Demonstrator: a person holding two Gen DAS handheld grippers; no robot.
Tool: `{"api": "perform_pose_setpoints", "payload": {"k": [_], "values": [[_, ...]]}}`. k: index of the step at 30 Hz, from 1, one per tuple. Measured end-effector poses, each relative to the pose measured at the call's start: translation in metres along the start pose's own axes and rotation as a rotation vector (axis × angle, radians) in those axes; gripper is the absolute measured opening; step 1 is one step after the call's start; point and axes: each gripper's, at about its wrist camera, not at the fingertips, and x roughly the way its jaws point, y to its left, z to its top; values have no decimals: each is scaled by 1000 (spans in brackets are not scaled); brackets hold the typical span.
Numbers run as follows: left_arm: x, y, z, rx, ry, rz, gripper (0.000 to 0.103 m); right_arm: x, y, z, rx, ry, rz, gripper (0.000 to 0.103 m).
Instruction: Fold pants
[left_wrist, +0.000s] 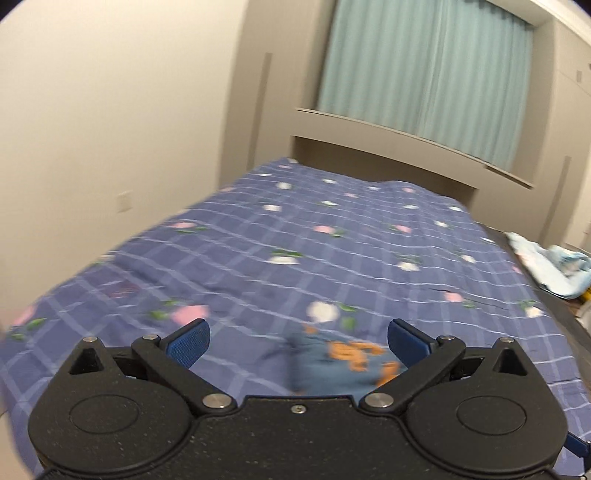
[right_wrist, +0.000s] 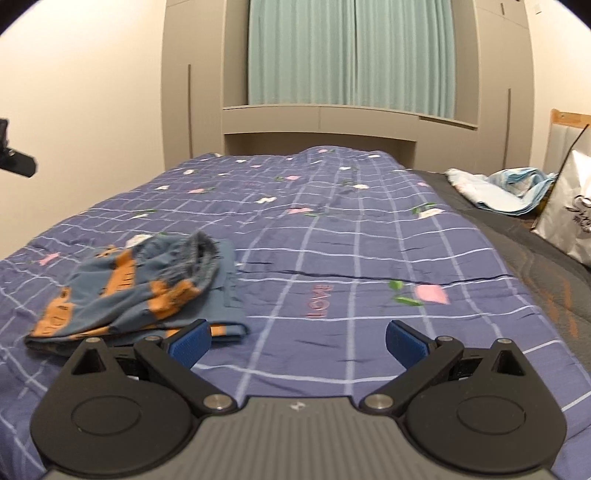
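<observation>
Small blue pants (right_wrist: 136, 284) with orange print lie bunched on the purple checked bedspread (right_wrist: 332, 236), waistband rumpled upward. In the right wrist view they sit to the left, just past the left blue finger (right_wrist: 190, 345). My right gripper (right_wrist: 297, 343) stands open over bare bedspread, nothing between its pads. In the blurred left wrist view the pants (left_wrist: 332, 365) show low between the fingers, lying on the bedspread (left_wrist: 295, 240) below my left gripper (left_wrist: 297, 341), which is open wide and holds nothing. A dark piece of the left gripper (right_wrist: 16, 155) shows at the left edge of the right wrist view.
A light blue bundle of cloth (right_wrist: 506, 192) lies on a dark strip (right_wrist: 524, 251) along the bed's right side. A white bag (right_wrist: 570, 218) stands at far right. Beige cabinets and a teal curtain (right_wrist: 351, 51) rise behind the bed. A wall (left_wrist: 110, 110) bounds the left.
</observation>
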Motion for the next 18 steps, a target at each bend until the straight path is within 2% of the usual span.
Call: {"api": "perform_pose_setpoints", "payload": {"k": [4, 7, 10, 14, 18], "values": [[-20, 37, -1, -27, 2, 92, 102, -1, 14, -4, -1, 12, 40, 103], [-24, 56, -12, -57, 28, 115, 102, 0, 26, -10, -10, 28, 64, 103], [-14, 62, -34, -86, 82, 94, 102, 1, 38, -15, -26, 40, 93, 103], [10, 57, -69, -146, 149, 10, 102, 4, 48, -21, -39, 58, 143, 103], [33, 40, -92, -138, 214, -68, 102, 5, 52, -15, -69, 46, 187, 103]]}}
